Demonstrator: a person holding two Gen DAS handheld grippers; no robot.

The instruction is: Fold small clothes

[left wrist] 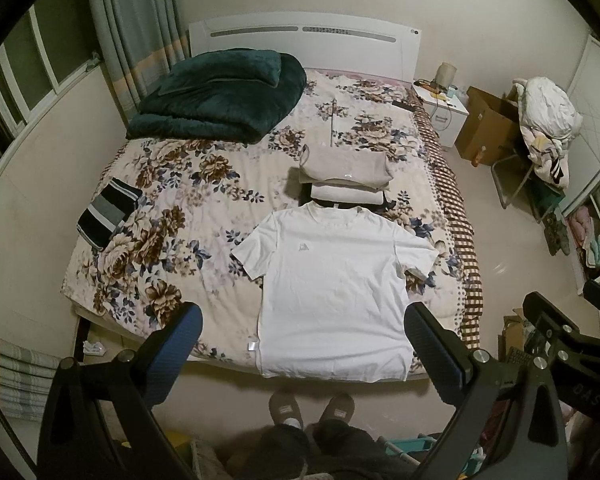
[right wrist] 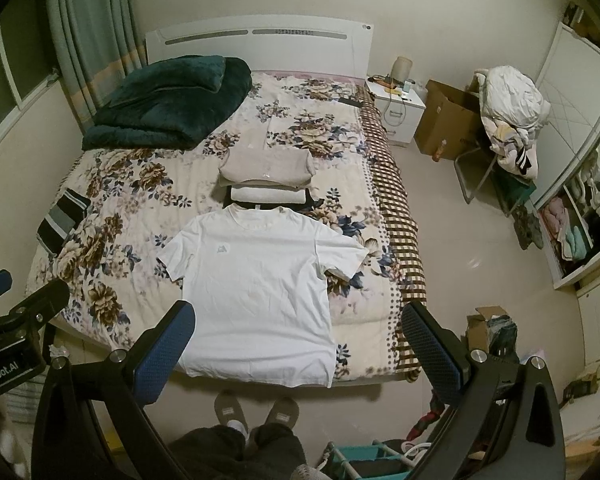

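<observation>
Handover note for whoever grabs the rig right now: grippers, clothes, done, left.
Left gripper: open, empty, held above the foot of the bed.
Right gripper: open, empty, alongside it.
White T-shirt: spread flat, front up, hem at the foot edge of the bed, not yet folded.
Done: folded stack just beyond the collar; striped folded piece near the bed's left edge.
Left: fold the T-shirt, probably sleeves in first, then add it to the stack.

Left gripper point(left wrist: 304, 344) held high, jaws spread wide, nothing between the blue pads point(left wrist: 180, 344). Right gripper point(right wrist: 298, 340) level beside it, jaws equally wide, empty. Slippered feet point(right wrist: 256, 410) planted together below, legs in dark trousers.
</observation>
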